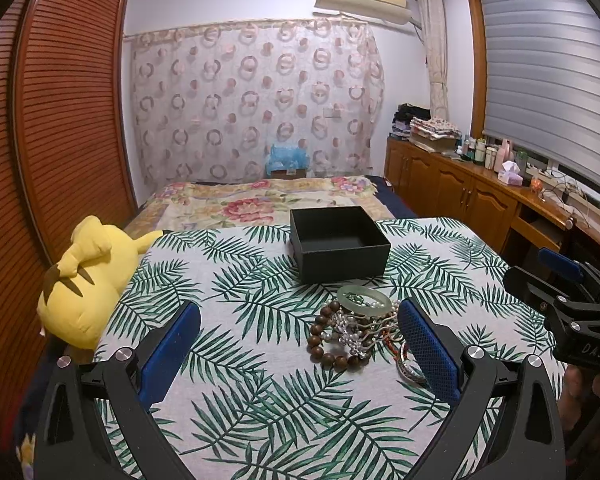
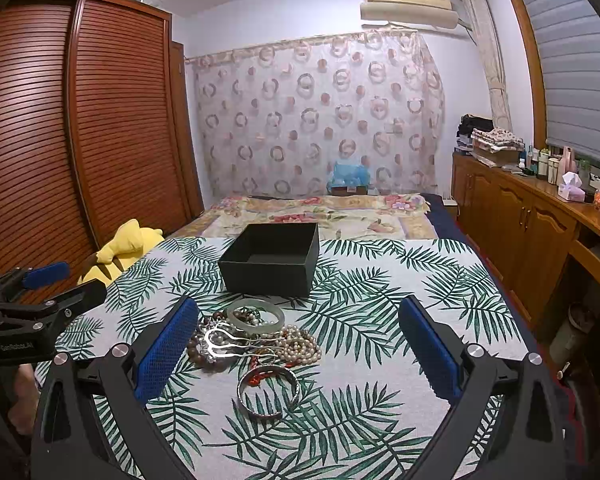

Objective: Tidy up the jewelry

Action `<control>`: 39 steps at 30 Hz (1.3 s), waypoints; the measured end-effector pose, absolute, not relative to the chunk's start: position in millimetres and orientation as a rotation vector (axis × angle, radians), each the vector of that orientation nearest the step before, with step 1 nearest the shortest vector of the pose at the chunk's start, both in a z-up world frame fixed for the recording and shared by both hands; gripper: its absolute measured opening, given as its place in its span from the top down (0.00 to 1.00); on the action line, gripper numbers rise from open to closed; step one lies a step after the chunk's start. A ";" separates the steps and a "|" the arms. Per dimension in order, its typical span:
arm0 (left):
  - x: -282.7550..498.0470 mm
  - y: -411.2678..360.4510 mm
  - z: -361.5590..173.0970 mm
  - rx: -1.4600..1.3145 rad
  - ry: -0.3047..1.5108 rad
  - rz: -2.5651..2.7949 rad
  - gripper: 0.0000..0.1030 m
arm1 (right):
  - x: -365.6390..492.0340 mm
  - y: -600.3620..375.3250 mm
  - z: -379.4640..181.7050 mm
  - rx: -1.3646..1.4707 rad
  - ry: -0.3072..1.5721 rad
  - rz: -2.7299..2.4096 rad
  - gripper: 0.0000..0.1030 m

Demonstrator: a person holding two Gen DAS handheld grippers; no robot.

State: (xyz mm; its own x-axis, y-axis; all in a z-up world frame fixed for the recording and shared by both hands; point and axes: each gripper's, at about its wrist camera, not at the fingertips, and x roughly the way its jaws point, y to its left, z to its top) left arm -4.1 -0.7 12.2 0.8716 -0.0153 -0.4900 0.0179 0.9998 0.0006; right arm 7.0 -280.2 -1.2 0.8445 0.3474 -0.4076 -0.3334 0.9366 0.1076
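A pile of jewelry lies on the leaf-print cloth point(image 1: 260, 400): a pale green jade bangle point(image 1: 342, 298) point(image 2: 278, 314), a brown wooden bead bracelet point(image 1: 320, 342), a pearl strand point(image 2: 300, 346), a silver hairpin point(image 2: 228, 338) and a silver bangle point(image 2: 268, 394). Behind the pile stands an empty black box point(image 1: 340, 244) point(image 2: 272, 258). My left gripper point(image 1: 300, 316) is open, its right finger beside the pile. My right gripper point(image 2: 298, 316) is open too, wide around the pile and above it. Each gripper shows at the other view's edge.
A yellow plush toy point(image 1: 84, 280) point(image 2: 124, 246) lies at the cloth's left edge. A floral bed point(image 1: 260, 204) extends behind the box. Wooden wardrobe doors point(image 2: 80, 140) stand at left, a low wooden cabinet point(image 2: 540, 220) with bottles at right.
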 end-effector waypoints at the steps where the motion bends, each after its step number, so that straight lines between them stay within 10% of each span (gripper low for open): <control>1: -4.0 -0.8 12.3 0.005 0.512 -0.018 0.07 | 6.9 -280.3 -1.2 0.033 0.436 0.358 0.02; 39: 4.2 5.3 -6.8 -0.014 0.559 -0.028 0.07 | 13.4 -274.9 -15.8 0.015 0.473 0.385 0.02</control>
State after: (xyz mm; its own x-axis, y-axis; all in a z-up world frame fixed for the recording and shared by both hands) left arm 4.2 5.3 -6.8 0.8472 -0.0308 -0.5303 0.0230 0.9995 -0.0213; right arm 13.4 -274.9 -15.8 0.8197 0.3650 -0.4415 -0.3581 0.9281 0.1022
